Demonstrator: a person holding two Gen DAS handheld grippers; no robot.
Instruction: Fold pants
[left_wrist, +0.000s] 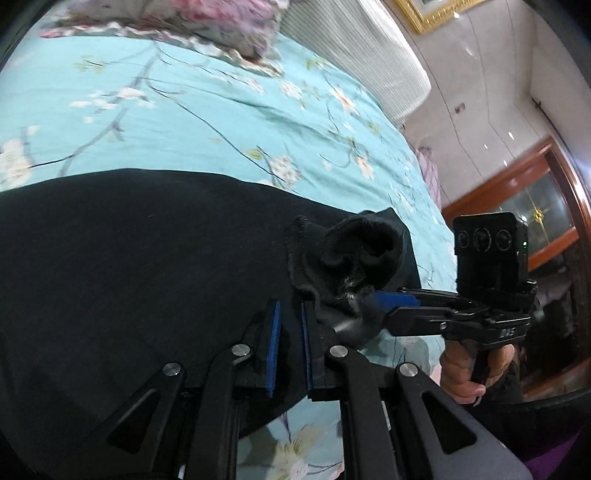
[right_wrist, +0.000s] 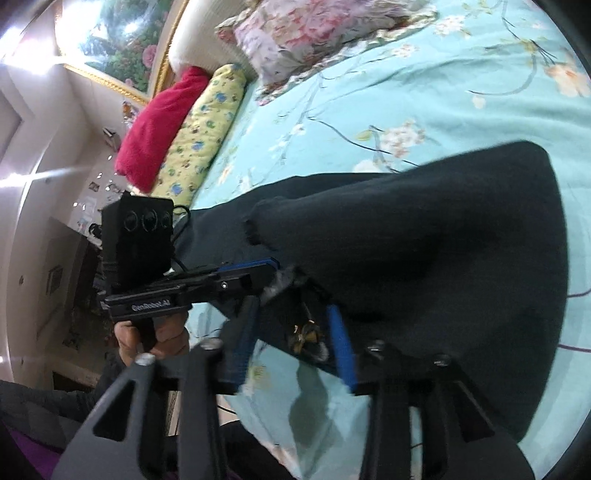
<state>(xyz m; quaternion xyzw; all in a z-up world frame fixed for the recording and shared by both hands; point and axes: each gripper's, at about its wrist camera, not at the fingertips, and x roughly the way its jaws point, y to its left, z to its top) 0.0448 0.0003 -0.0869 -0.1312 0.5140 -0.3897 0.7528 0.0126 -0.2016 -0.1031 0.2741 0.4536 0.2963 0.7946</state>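
Left wrist view: black pants (left_wrist: 129, 258) lie spread on the teal floral bedsheet (left_wrist: 184, 122). Left gripper (left_wrist: 290, 317) is clamped on the near hem; right gripper (left_wrist: 384, 310) comes in from the side, pinching the bunched cuff (left_wrist: 347, 254).

Right wrist view: right gripper (right_wrist: 295, 332) has its pads parted, cloth between them; left gripper (right_wrist: 273, 273) grips the same edge. Suggest: close the right fully, lift both level, keep the edge taut, then carry it over.
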